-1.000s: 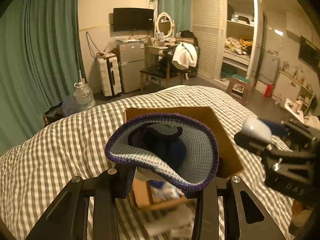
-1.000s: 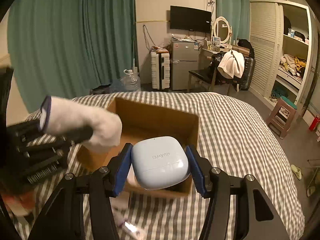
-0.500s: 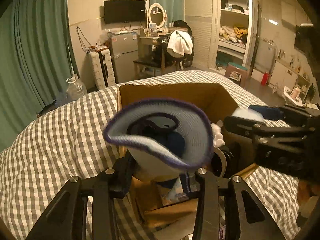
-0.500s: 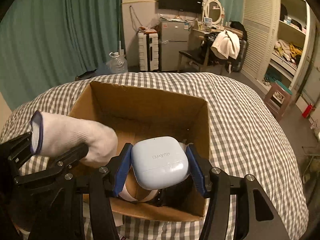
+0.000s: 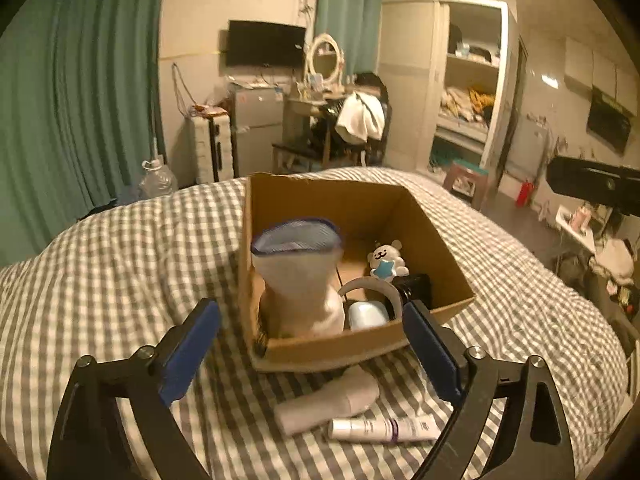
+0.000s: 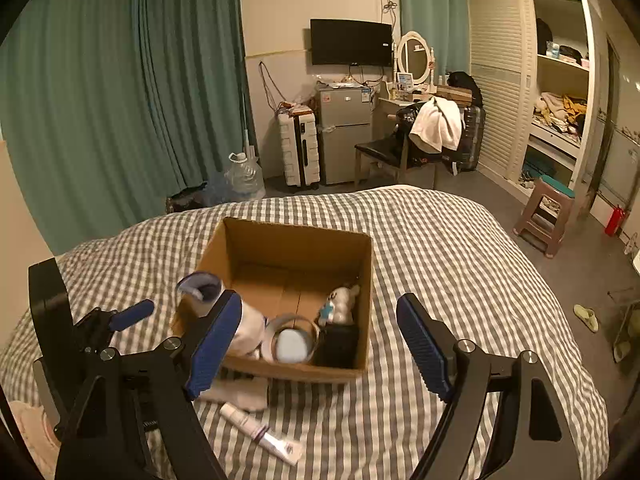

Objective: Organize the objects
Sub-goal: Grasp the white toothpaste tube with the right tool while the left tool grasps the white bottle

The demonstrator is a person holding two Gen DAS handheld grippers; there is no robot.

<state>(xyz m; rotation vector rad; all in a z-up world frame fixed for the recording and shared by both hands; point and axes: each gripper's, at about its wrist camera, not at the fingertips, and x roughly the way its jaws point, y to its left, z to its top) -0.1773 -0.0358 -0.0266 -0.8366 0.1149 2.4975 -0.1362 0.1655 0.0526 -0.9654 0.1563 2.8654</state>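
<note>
A cardboard box (image 5: 436, 240) (image 6: 296, 240) stands open on the checked bed. Inside it are a white sock with a purple cuff (image 5: 298, 276) (image 6: 200, 286), a pale blue earbud case (image 5: 366, 314) (image 6: 292, 344), a tape ring (image 5: 372, 286), a small white bear toy (image 5: 386, 260) (image 6: 340, 300) and a black object (image 6: 336, 344). My left gripper (image 5: 312, 354) is open and empty just in front of the box. My right gripper (image 6: 320, 344) is open and empty, above the box's near side. The left gripper shows in the right wrist view (image 6: 132, 314).
A second white sock (image 5: 332, 400) (image 6: 236, 394) and a white cream tube (image 5: 384, 428) (image 6: 260, 432) lie on the bed in front of the box. Beyond the bed are curtains, a fridge, a suitcase, a chair, a wardrobe and a stool (image 6: 548, 216).
The left gripper let go of the sock and the right gripper let go of the earbud case; both now lie in the box. Both grippers opened and drew back.
</note>
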